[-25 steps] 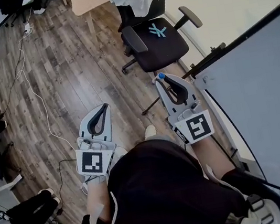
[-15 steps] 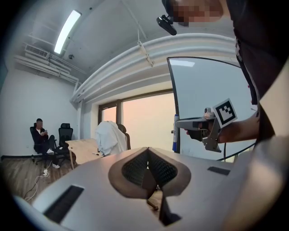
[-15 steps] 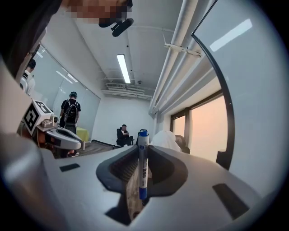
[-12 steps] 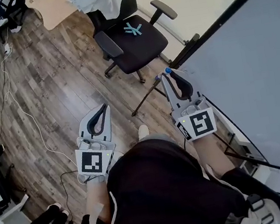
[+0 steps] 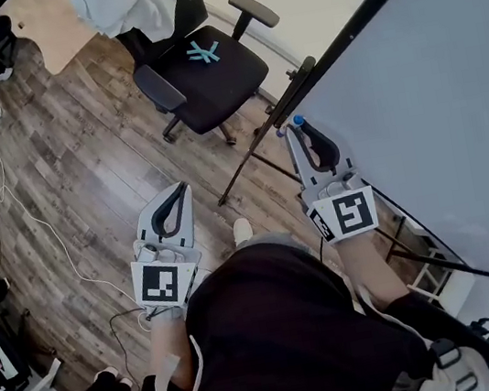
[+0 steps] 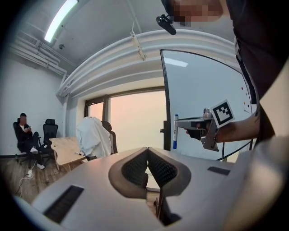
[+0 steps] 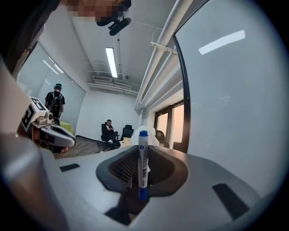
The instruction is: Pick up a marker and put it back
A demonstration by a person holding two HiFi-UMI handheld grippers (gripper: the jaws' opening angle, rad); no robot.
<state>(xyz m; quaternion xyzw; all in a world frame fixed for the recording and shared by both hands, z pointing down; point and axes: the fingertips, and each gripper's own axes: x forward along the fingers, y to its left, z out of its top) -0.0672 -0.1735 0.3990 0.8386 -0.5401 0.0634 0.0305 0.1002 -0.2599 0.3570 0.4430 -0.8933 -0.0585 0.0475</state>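
**A:** Well, where is the marker point(image 7: 142, 163)?

**B:** Clamped in the right gripper point(image 7: 143, 152). Its two jaws press on the white barrel from either side. The marker stands upright across them, blue cap on top and a blue end at the bottom.

**A:** And seen from above?

**B:** In the head view only the blue cap of the marker point(image 5: 297, 121) shows, poking out at the tip of the right gripper point(image 5: 302, 131). It sits just beside the black frame of the whiteboard point(image 5: 430, 84). Whether it touches the frame, I cannot tell.

**A:** What about the other claw?

**B:** The left gripper point(image 6: 146, 153) is clenched on nothing. Its ribbed pads meet at the tips and nothing lies between them. In the head view the left gripper point(image 5: 181, 191) is held out over the floor point(image 5: 63, 164), well apart from the right one.

**A:** Does its camera catch the marker too?

**B:** Yes, the marker point(image 6: 175, 131) stands upright at the front of the right gripper, against the edge of the whiteboard point(image 6: 198, 99).

**A:** And around them?

**B:** A black office chair point(image 5: 205, 71) stands on the wooden floor just beyond the whiteboard's foot. Farther off is a desk point(image 5: 61, 40) and a white cloth point(image 5: 124, 1) draped over another chair. A cable point(image 5: 30, 216) trails across the boards. A seated person point(image 6: 23, 133) is at the far wall.
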